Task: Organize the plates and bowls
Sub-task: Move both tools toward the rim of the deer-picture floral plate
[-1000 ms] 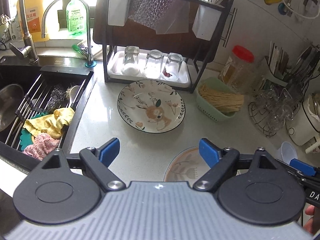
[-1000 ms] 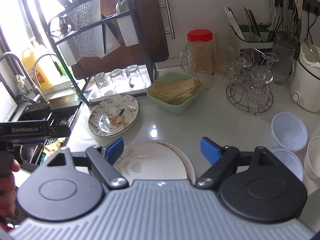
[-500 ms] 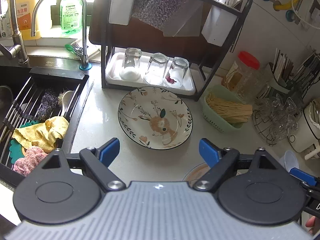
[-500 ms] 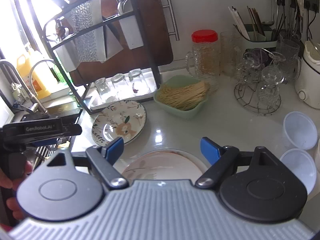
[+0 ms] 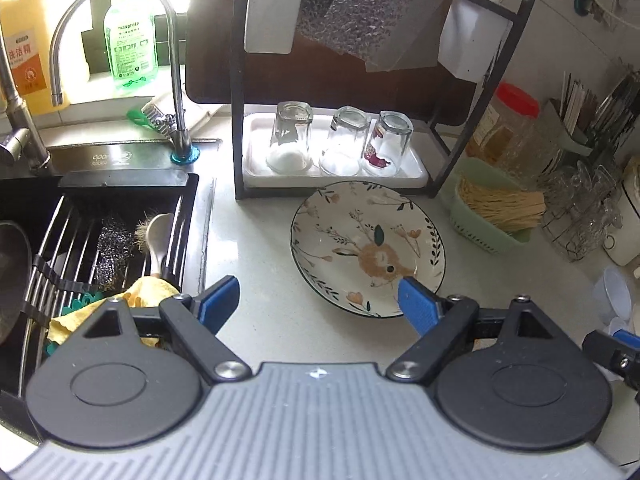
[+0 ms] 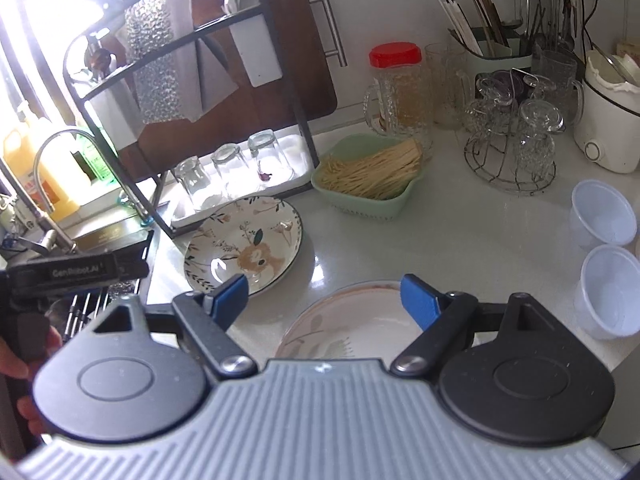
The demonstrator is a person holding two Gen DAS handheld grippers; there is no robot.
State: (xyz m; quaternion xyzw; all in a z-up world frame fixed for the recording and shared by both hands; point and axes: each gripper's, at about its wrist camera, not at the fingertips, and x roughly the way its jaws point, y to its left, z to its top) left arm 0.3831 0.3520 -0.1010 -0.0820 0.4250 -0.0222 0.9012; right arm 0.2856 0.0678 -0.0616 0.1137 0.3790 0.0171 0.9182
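Note:
A floral plate with a rabbit picture [image 5: 360,240] [image 6: 244,246] lies on the white counter in front of the black dish rack [image 5: 340,80] [image 6: 192,92]. My left gripper [image 5: 318,300] is open and empty, hovering just short of that plate, its right fingertip over the plate's near rim. A second, pale plate with a brown rim [image 6: 344,320] lies nearer, right under my right gripper [image 6: 324,296], which is open and empty above it. Two white plastic bowls [image 6: 604,220] [image 6: 608,292] stand at the right.
The sink [image 5: 92,232] with rack, scrubber and cloths is at the left, beside the faucet [image 5: 172,80]. Three upturned glasses [image 5: 340,140] sit on the rack's tray. A green basket of noodles [image 6: 372,180], a red-lidded jar [image 6: 400,88], a wire glass holder [image 6: 516,140] and a white cooker [image 6: 608,120] line the back.
Both grippers moved forward toward the rack. The rabbit plate now sits closer to the left fingers, and the pale plate has slid further under the right gripper. Jaws unchanged.

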